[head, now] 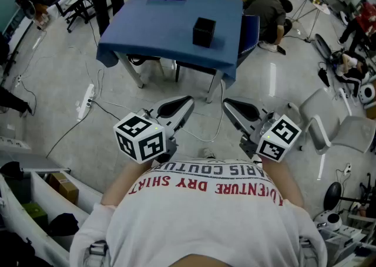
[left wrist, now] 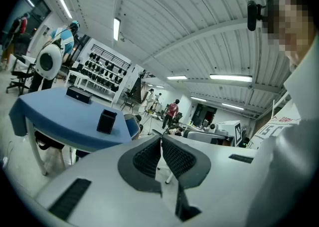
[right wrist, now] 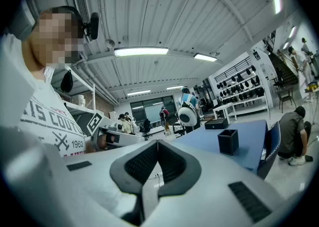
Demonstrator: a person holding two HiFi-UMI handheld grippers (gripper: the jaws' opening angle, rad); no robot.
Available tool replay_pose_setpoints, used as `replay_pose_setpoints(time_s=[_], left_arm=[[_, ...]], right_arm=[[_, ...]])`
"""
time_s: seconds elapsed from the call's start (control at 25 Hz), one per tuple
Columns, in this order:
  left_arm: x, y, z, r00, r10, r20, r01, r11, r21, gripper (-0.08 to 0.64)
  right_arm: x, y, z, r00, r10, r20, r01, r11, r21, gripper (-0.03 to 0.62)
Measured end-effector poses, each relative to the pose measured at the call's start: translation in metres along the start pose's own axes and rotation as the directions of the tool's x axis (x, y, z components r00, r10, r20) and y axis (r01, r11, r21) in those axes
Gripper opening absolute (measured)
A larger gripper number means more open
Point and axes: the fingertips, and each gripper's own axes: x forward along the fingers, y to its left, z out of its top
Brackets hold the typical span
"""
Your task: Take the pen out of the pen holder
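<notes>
Head view: left gripper (head: 188, 101) and right gripper (head: 227, 103) are held close to the person's torso, jaws pressed together on nothing, with open floor (head: 70, 66) between them and the blue table (head: 153, 28). The black pen holder (head: 204, 31) stands upright, mouth up, on the table's right half, inside its edges; its contents can't be made out.

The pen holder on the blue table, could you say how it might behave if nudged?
The pen holder looks like a rigid square box, so it probably won't roll. It stands free on the table, so a high push might tip it.
</notes>
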Motion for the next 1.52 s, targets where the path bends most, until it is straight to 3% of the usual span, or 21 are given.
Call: replay_pose_setpoints(time_s=[0.24,0.28,0.36,0.4,0.6,1.0,1.52], left_arm=[[-0.002,0.003,-0.002,1.000,0.002,0.003,-0.002,1.000,0.003,0.032],[-0.003,0.004,-0.002,1.000,0.004,0.003,-0.004,1.000,0.002,0.032],[-0.006,0.005,-0.004,1.000,0.007,0.005,-0.007,1.000,-0.001,0.032],[-0.008,0.006,-0.004,1.000,0.009,0.006,-0.009,1.000,-0.002,0.032],[-0.018,0.013,-0.001,0.999,0.027,0.019,-0.027,1.000,-0.003,0.032],[-0.028,0.045,-0.002,0.995,0.095,0.032,-0.093,0.995,-0.046,0.032],[0.052,0.107,0.028,0.991,0.127,-0.030,-0.129,0.990,-0.062,0.032]], right_arm=[[0.002,-0.003,-0.002,0.999,-0.035,0.006,0.035,0.999,-0.030,0.028],[0.002,-0.002,-0.002,0.999,-0.042,0.007,0.043,0.998,-0.037,0.054],[0.002,-0.001,-0.002,0.999,-0.052,0.013,0.052,0.998,-0.045,0.203],[0.003,-0.002,-0.002,0.998,-0.058,0.017,0.059,0.997,-0.048,0.245],[0.007,-0.010,-0.001,0.994,-0.101,0.031,0.103,0.992,-0.070,0.344],[0.028,-0.035,0.006,0.993,-0.108,0.037,0.110,0.991,-0.074,0.370],[0.070,-0.138,0.015,0.995,-0.097,0.024,0.098,0.994,-0.041,0.378]])
